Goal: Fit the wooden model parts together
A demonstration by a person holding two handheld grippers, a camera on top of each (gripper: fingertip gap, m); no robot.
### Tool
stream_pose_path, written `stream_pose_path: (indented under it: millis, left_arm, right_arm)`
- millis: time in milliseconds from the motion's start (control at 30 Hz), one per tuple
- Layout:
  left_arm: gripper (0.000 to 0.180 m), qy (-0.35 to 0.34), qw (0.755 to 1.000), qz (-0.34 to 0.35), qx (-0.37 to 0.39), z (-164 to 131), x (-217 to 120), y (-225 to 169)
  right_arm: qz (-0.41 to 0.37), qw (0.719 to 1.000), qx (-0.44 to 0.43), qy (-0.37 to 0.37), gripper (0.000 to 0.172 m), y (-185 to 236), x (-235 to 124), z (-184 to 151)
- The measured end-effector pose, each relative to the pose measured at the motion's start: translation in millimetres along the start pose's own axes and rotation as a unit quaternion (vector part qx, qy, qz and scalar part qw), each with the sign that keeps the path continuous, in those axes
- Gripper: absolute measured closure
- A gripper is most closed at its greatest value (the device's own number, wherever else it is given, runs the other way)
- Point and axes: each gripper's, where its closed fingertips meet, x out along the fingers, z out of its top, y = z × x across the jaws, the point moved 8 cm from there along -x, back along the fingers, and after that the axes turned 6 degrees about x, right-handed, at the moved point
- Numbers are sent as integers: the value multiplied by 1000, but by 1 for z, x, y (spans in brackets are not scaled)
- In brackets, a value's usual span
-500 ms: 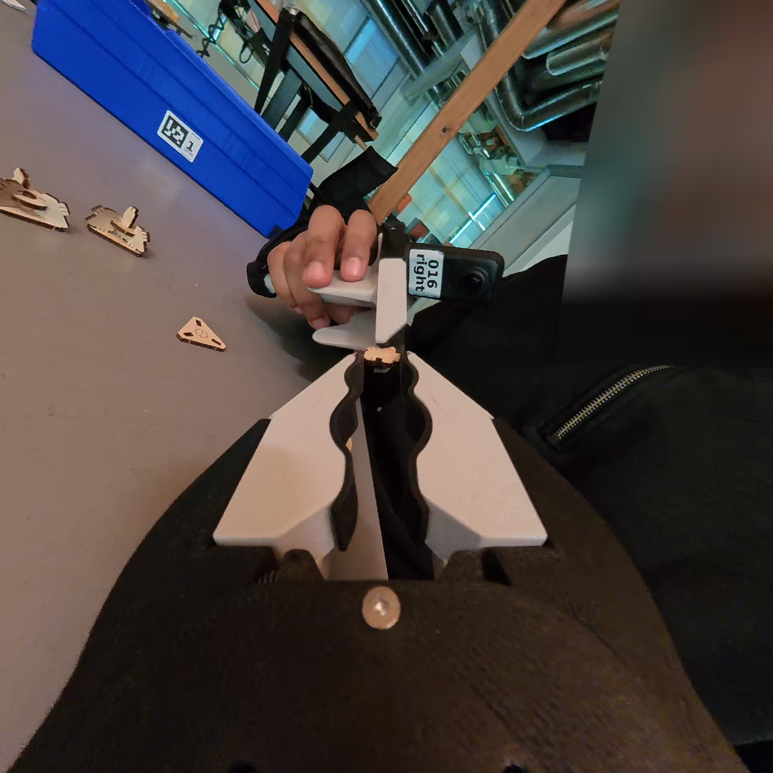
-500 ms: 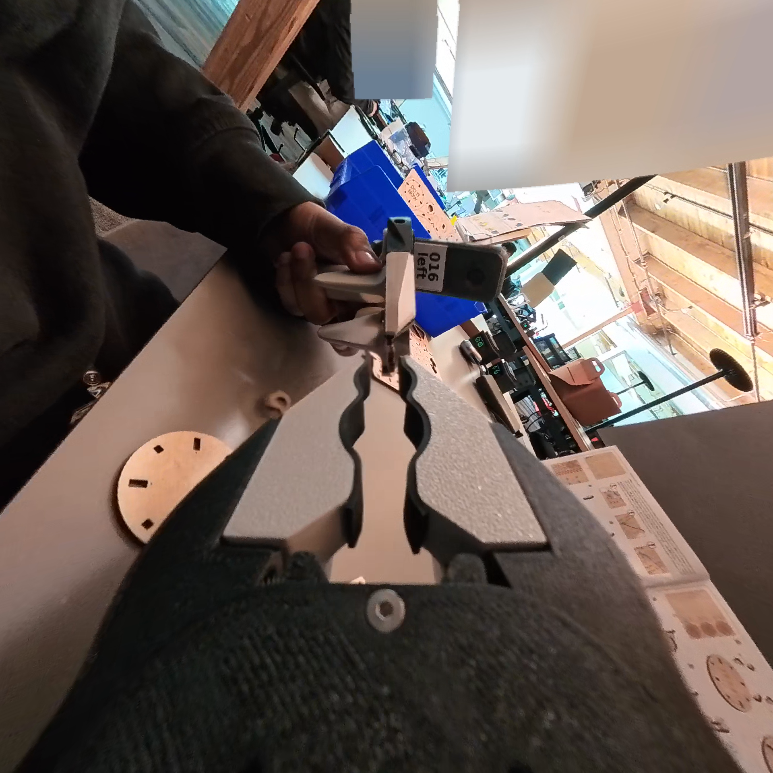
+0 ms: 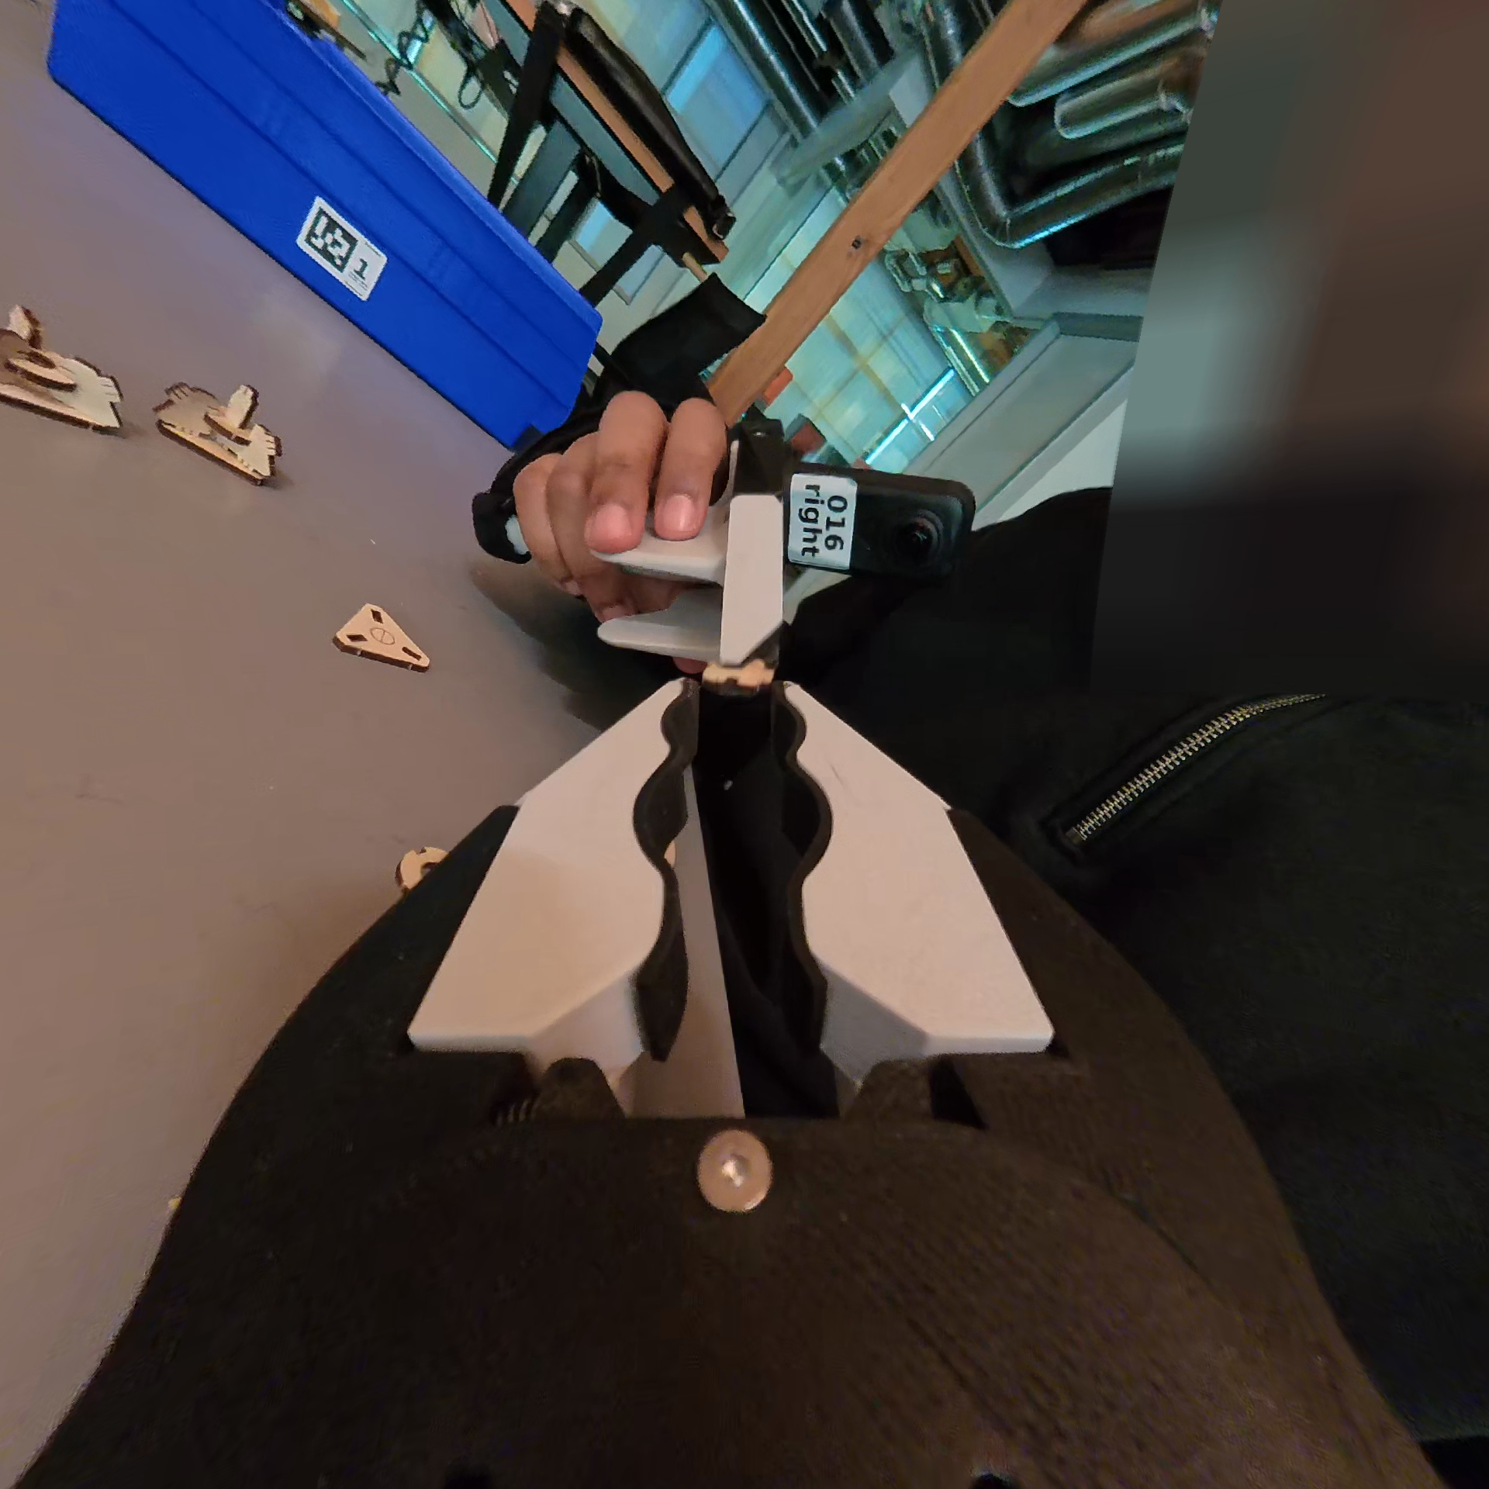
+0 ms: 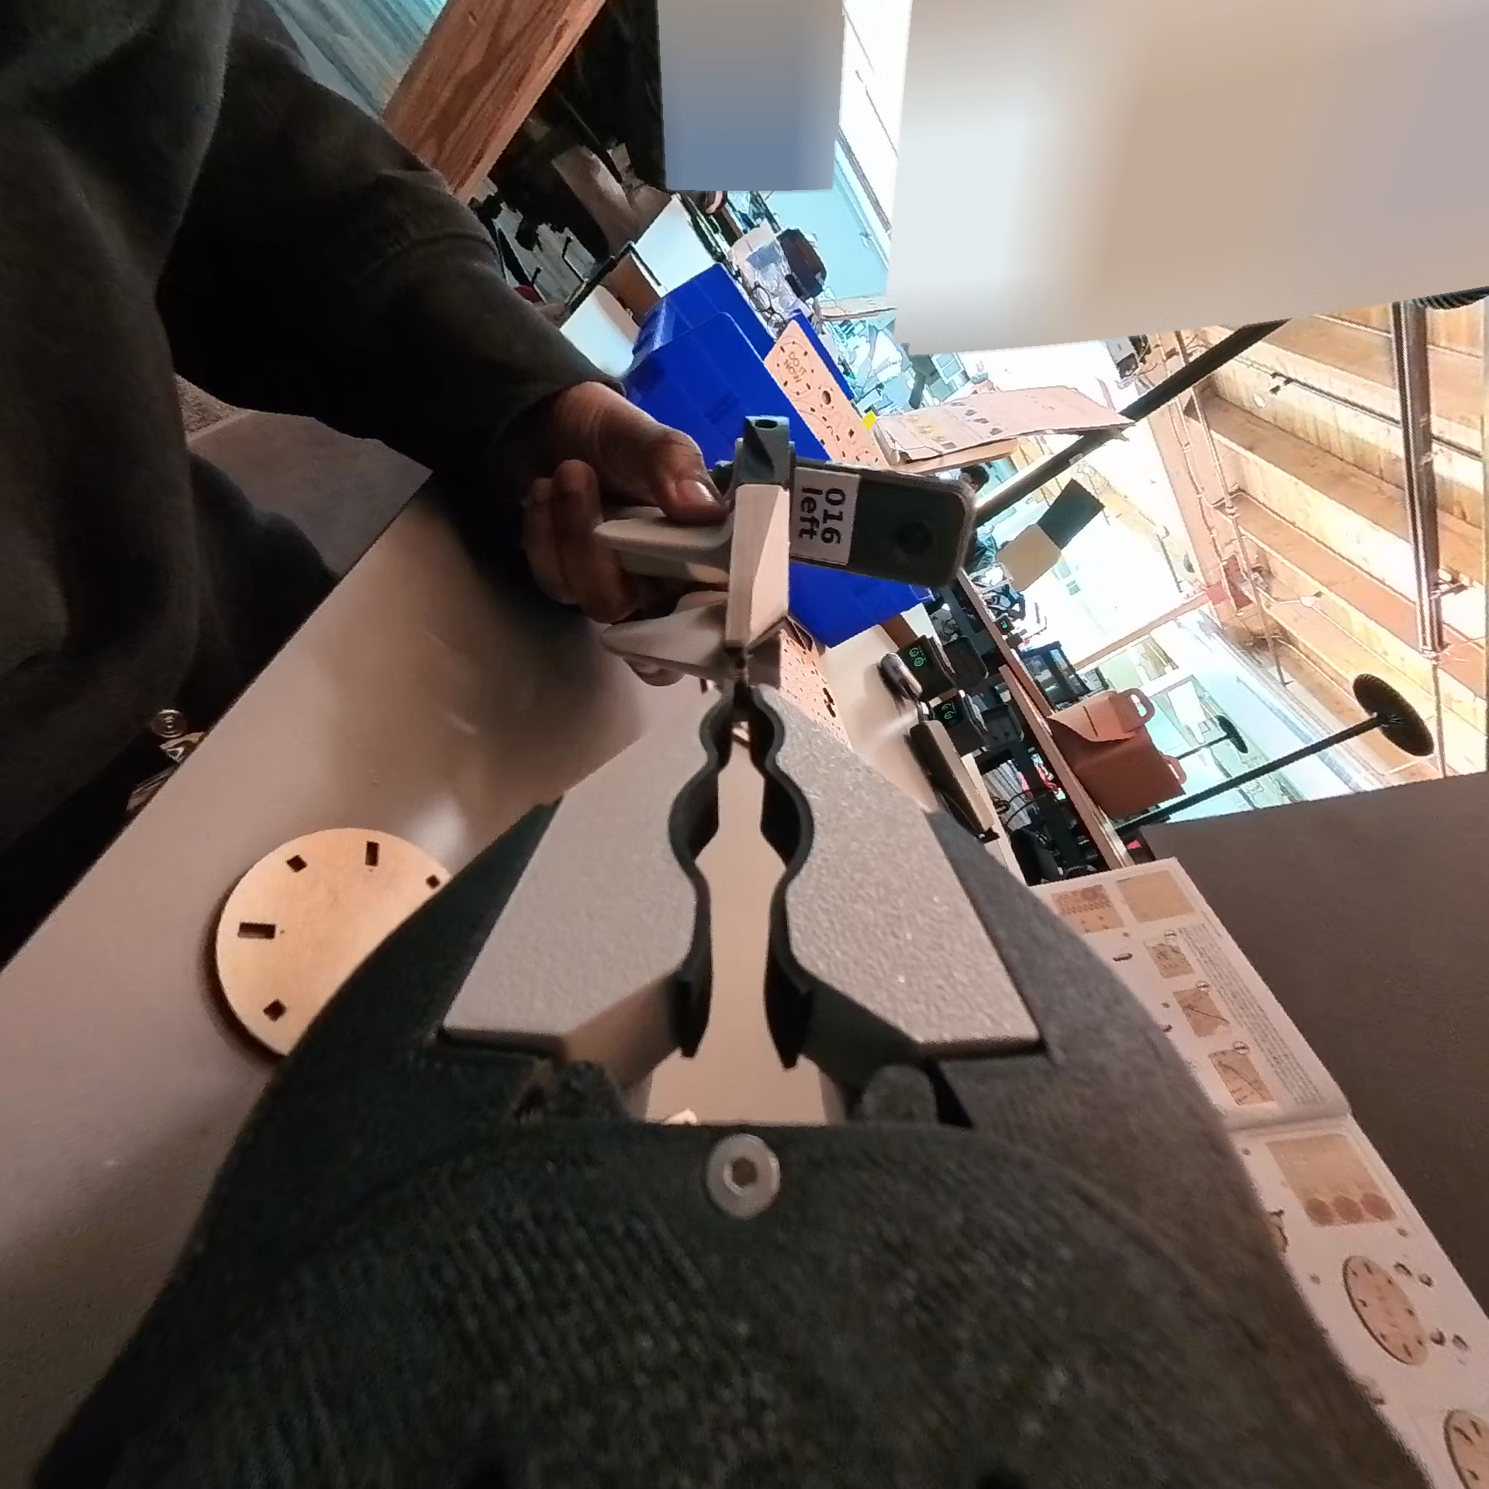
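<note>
My left gripper (image 3: 735,691) is shut on a small pale wooden piece (image 3: 737,675), held across its tips above the grey table (image 3: 161,806). My right gripper (image 4: 735,713) faces it tip to tip and is shut on the thin edge of the same piece. In the left wrist view the right gripper (image 3: 753,644) comes down onto the piece from the far side, with a person's hand on its handle. In the right wrist view the left gripper (image 4: 737,657) shows just beyond my tips. The piece itself is mostly hidden there.
A blue bin (image 3: 322,201) stands at the table's far side. Wooden assemblies (image 3: 217,431), a triangular piece (image 3: 380,638) and a small piece (image 3: 419,864) lie on the left. A slotted wooden disc (image 4: 322,935) and a printed sheet (image 4: 1209,1007) lie near the right gripper. Only a small space, under 4 cm, lies between the two pairs of fingers. Left tips and right tips are each some 10 centimeters from the slotted wooden disc (image 4: 322,935).
The right gripper's jaws stood open around the piece half a second ago and have now closed on it. The left gripper has kept its hold and barely moved.
</note>
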Motion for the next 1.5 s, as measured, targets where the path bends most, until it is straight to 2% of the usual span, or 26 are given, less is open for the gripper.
stream_pose_path:
  millis: [100,200,300,400,467,533,667,800,933,1233,1433,1500]
  left_arm:
    - [149,-24,999,34,12,4,-5,3]
    - [147,-22,996,88,21,6,-11,7]
    - [147,75,972,217,55,0,-8,16]
    - [147,196,919,323,113,-11,-2,21]
    - [147,240,901,340,125,-18,5,22]
    - [149,257,895,343,124,-21,9,23]
    - [165,263,893,343,124,-22,8,23]
    - [167,268,896,329,128,-23,10,22]
    - [167,199,913,333,124,-11,3,21]
    - [167,65,936,322,128,8,-5,16]
    - [167,157,915,354,117,-4,4,22]
    - [166,177,915,346,109,-8,9,22]
  right_arm:
    - [-46,998,44,-13,171,-17,-8,1]
    - [-90,985,146,-4,172,-42,-17,-10]
    - [-80,951,299,0,171,-59,-22,-24]
    - [-47,903,427,-22,171,-66,-23,-34]
    - [-30,878,478,-27,171,-68,-23,-39]
    - [-17,860,510,-30,172,-67,-22,-42]
    - [2,834,550,-46,171,-67,-21,-44]
    - [9,813,579,-69,172,-70,-22,-46]
    - [11,817,573,-58,172,-68,-20,-46]
    - [34,872,485,55,171,-46,-2,-46]
    - [19,873,484,60,171,-49,-4,-49]
    - [19,873,484,59,171,-49,-4,-49]
